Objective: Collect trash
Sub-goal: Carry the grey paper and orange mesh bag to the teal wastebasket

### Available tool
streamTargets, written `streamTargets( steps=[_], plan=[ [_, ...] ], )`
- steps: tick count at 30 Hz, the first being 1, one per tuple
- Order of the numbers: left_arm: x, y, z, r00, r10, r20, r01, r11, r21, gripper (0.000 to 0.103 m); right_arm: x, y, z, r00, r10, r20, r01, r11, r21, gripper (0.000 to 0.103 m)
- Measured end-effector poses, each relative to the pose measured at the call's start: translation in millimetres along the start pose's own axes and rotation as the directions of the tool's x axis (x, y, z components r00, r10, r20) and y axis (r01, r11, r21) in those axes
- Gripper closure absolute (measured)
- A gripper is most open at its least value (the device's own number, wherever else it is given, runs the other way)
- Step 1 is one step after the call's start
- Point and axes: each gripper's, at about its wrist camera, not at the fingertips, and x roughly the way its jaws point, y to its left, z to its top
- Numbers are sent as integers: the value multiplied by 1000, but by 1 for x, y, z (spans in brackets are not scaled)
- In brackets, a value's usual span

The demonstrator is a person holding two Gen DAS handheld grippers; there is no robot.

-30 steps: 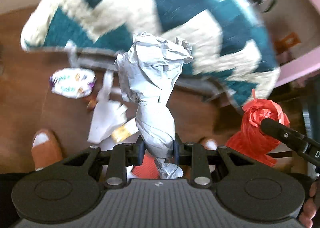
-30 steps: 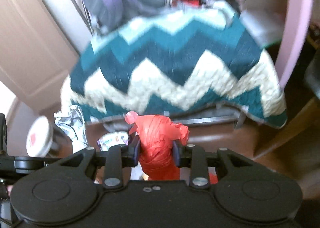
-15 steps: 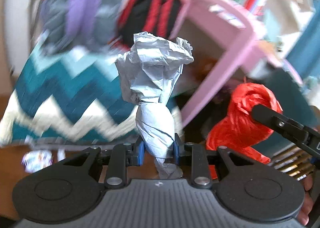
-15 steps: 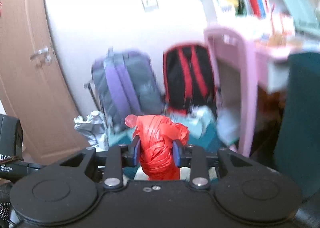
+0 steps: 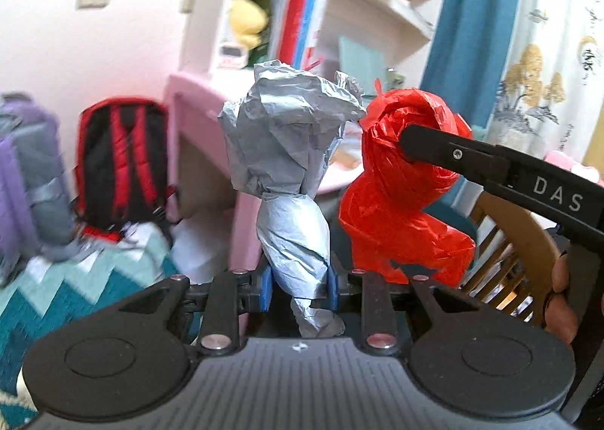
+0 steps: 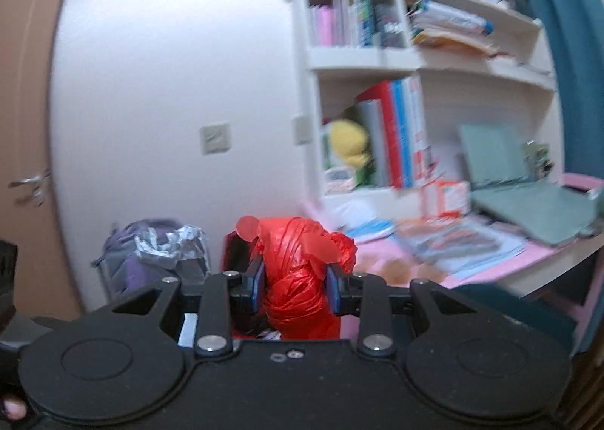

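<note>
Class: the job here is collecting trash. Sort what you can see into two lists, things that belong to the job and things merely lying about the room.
Belongs to the job:
- grey crumpled paper, clamped in the left gripper
- red plastic bag, clamped in the right gripper

Just lying about:
- red-and-black backpack
- purple backpack
- bookshelf
- pink desk
- zigzag blanket

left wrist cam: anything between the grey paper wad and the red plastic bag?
Nothing in the left wrist view. The grey paper wad in the left gripper and the red plastic bag in the right gripper sit side by side, only background between.
</note>
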Motion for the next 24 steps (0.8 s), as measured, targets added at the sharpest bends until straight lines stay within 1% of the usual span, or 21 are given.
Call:
streamTargets(
  steps=[5, 9, 14, 19, 24],
  plan=[
    [26, -42, 39, 999, -43, 2, 43, 998, 52, 76, -5, -52, 13, 996, -94, 2, 94, 995, 19, 72],
    [56, -76, 55, 997, -73, -28, 76, 993, 90, 76, -4, -93, 11, 987, -156, -29, 157, 986, 53, 72],
    [107, -107, 56, 991, -93, -96, 106, 985, 136, 76, 3, -132, -1, 979, -194, -68, 200, 975, 95, 72],
    [156, -135, 55, 985, -78, -154, 107, 976, 188, 76, 24, -163, -18, 970, -210, -124, 226, 965, 136, 72],
    [197, -144, 44, 976, -41, -214, 89, 971, 220, 76, 48, -187, -36, 957, -218, -189, 254, 948, 192, 72]
  ],
)
